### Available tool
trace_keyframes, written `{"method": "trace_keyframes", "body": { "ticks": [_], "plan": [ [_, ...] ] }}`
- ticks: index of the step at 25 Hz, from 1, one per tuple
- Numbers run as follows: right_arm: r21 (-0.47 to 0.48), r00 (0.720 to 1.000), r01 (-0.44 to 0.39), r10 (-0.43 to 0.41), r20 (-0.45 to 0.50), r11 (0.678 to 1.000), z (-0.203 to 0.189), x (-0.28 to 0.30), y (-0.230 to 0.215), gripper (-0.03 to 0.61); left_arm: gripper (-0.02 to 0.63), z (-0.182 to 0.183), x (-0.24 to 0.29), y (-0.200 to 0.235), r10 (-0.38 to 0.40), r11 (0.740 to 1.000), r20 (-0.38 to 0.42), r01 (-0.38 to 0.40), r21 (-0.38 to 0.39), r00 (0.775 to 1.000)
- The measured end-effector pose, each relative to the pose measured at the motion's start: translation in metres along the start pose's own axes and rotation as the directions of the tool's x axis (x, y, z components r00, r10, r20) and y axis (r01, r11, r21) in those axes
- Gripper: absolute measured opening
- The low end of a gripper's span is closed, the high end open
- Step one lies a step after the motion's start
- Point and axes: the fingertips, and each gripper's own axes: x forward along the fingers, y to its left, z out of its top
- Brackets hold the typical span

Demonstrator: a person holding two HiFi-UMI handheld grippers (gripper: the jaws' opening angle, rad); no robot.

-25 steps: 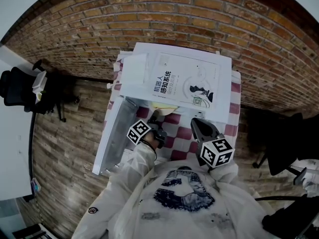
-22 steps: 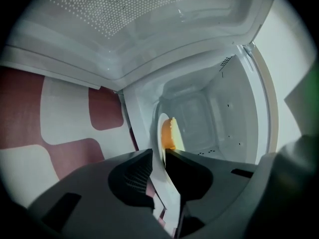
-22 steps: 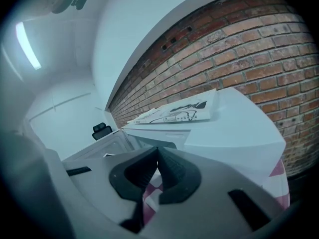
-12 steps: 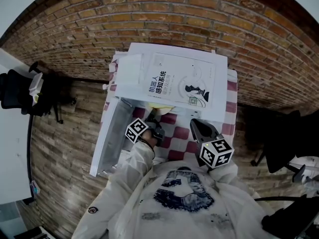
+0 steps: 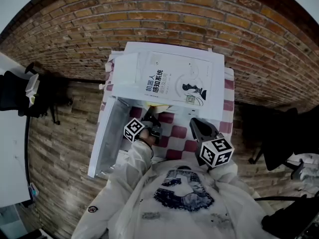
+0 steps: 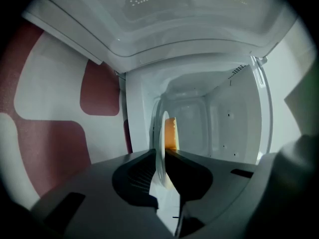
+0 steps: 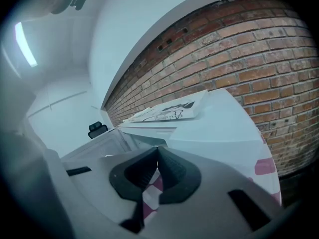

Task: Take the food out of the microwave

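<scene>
White and thin, the plate [image 6: 160, 133] is seen edge-on from the left gripper view, and the left claw [image 6: 160, 152] pinches its near rim, one jaw on each face. I think the grip is at the rim because this is the only part which comes to the mouth of the microwave [image 5: 218, 83]. The food [image 6: 170, 132], an orange-yellow piece, lies on the plate inside the microwave, near the front of the cavity; it is not out yet. The door [image 5: 107, 133] stands wide open at the left side of the microwave, so the way out is free. A book [image 5: 174, 83] lies on top of the microwave. The right claw [image 7: 157, 151] hangs in front of the microwave, to the right of the opening, above the red and white checked counter [image 5: 177, 133]; its jaws are pressed together with nothing between them. It is probably held aside so the plate can pass.
</scene>
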Motion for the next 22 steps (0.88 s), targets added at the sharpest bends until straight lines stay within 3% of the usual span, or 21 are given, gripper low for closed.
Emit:
{"method": "trace_keyframes", "body": {
  "ticks": [8, 12, 22],
  "plan": [
    [-0.012, 1.000, 0.002, -0.002, -0.005, 1.000, -0.003, -0.001, 0.008, 0.015, 0.055, 0.001, -0.002, 0.001, -0.031, 0.998, 0.015, 0.032, -0.049, 0.999],
    [-0.012, 1.000, 0.013, -0.013, -0.004, 1.000, -0.005, -0.005, 0.012, 0.015, 0.017, -0.002, -0.006, 0.000, -0.043, 0.998, 0.007, 0.043, -0.050, 0.999],
    [-0.002, 1.000, 0.023, -0.023, 0.004, 1.000, -0.013, -0.010, 0.031, 0.015, 0.015, -0.007, -0.027, -0.002, -0.059, 0.997, -0.025, 0.058, -0.052, 0.998]
  ]
}}
